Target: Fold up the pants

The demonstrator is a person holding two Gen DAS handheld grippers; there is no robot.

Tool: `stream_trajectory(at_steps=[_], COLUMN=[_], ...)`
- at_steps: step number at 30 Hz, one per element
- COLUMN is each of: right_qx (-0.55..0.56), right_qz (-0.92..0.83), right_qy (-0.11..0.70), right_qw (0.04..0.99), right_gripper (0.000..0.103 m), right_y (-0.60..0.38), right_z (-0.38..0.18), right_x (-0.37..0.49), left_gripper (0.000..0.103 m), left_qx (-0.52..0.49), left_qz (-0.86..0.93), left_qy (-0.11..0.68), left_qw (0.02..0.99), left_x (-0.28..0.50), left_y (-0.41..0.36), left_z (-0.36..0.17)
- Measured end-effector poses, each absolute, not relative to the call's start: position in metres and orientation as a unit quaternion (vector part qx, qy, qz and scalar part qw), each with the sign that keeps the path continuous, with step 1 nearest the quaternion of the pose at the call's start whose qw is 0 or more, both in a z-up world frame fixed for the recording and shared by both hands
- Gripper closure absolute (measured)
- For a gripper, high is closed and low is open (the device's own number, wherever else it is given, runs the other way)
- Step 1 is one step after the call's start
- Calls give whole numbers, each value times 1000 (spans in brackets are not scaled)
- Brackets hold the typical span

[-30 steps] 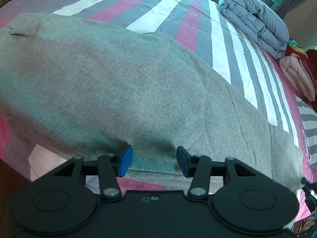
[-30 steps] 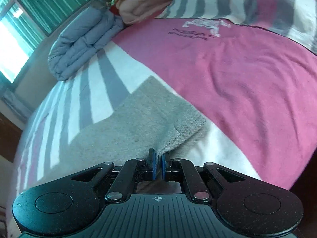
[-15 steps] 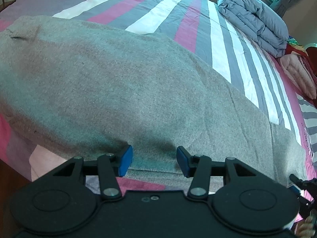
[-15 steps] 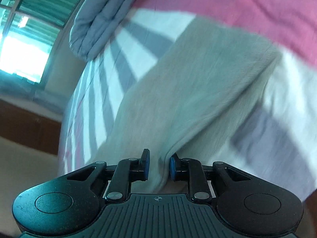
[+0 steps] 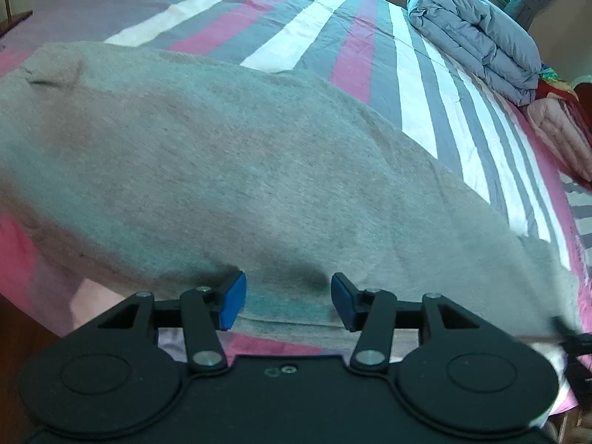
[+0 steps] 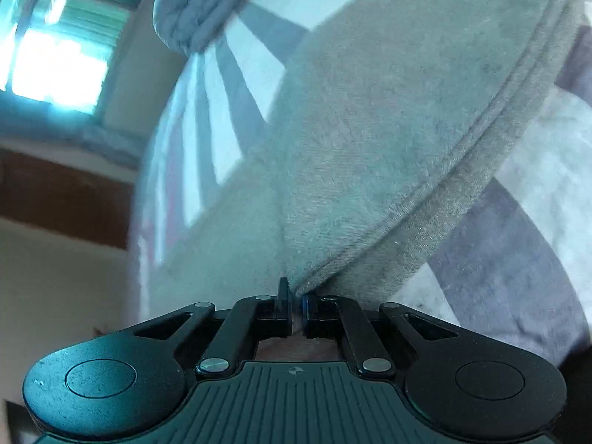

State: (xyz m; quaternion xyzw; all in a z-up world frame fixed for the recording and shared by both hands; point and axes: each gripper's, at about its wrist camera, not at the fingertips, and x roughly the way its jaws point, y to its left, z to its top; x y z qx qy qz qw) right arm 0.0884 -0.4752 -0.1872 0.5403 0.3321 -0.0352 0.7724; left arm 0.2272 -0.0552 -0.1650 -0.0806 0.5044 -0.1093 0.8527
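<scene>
Grey pants (image 5: 229,170) lie spread across a striped bed. My left gripper (image 5: 288,301) is open and empty, its blue pads just above the near edge of the fabric. My right gripper (image 6: 295,305) is shut on the hem end of the grey pants (image 6: 370,140) and holds that leg end lifted, so the cloth hangs up and away from the jaws. The right gripper's tip also shows as a dark blur at the lower right of the left wrist view (image 5: 571,338).
The bed sheet (image 5: 355,59) has pink, grey and white stripes. A folded grey-blue quilt (image 5: 477,33) lies at the far side, also in the right wrist view (image 6: 199,3). Pink folded bedding (image 5: 558,129) sits beside it. A window (image 6: 59,63) is at the left.
My right gripper has lifted the pant leg end and swung it up and over, with the view tilting toward the window. My left gripper has stayed open and nearly still.
</scene>
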Motion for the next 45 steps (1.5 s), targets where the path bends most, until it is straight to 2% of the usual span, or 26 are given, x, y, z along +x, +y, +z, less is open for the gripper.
stream_trajectory(at_steps=[3,5,7,10,11,12,16,27,28,30,32,34,37,39,42,43,44,45], right_qx=[518,486,512,529,529,525,514,568,558,521,466,446,467,483,509,511,511,512], right_qz=[-1,-14,-25,-28,-27,-32,-86,-217,-224,-233,-220,-228,-239,-237,-250,-263,-270,-267], right_qy=[319,371,406,396,391,383,347,252,255,245,213,239,308,285,261,255,253,254], right_qw=[793,791,757,750,753,760,780,753,757,784,830,832,794,793,781,777,776,776], right_gripper=[99,99,99,97,91,89,89,89,89,97,98,98,98,98,88,75,57,48], right_y=[-477,-475,-479,-487,-490,-496,-526,-621,-623,-622,-610,-608,-614,-612,-612,-617,-617,-616], right_z=[-168,-187,-217,-212,-206,-200,-187,-198,-196,-180,-155,-158,-194,-192,-184,-183,-183,-184], right_x=[74,78,80,76,74,70,45,20,23,29,29,33,32,13,-5,-7,-11,-12], left_gripper=[61,61,61,61,61,61,57,53,53,53,53,52,52,52,51,50,50,48], left_qx=[-57,-38,-31,-47,-52,-54,-45,-35,-34,-35,-34,-34,-29,-30,-32,-30,-29,-28], left_qz=[-107,-105,-103,-100,-98,-97,-96,-88,-87,-87,-87,-86,-88,-89,-87,-87,-87,-87], left_qy=[504,501,500,503,504,504,500,499,499,499,499,498,496,496,496,496,495,495], left_qw=[855,858,860,857,857,857,859,862,861,861,862,862,864,863,863,864,864,864], left_x=[222,219,216,218,219,219,217,216,216,217,217,217,215,215,216,216,216,215], left_y=[-55,-58,-58,-54,-53,-53,-57,-64,-64,-64,-64,-65,-65,-64,-65,-66,-66,-67], left_z=[-166,-166,-165,-166,-166,-167,-168,-169,-169,-169,-169,-169,-170,-170,-170,-170,-170,-171])
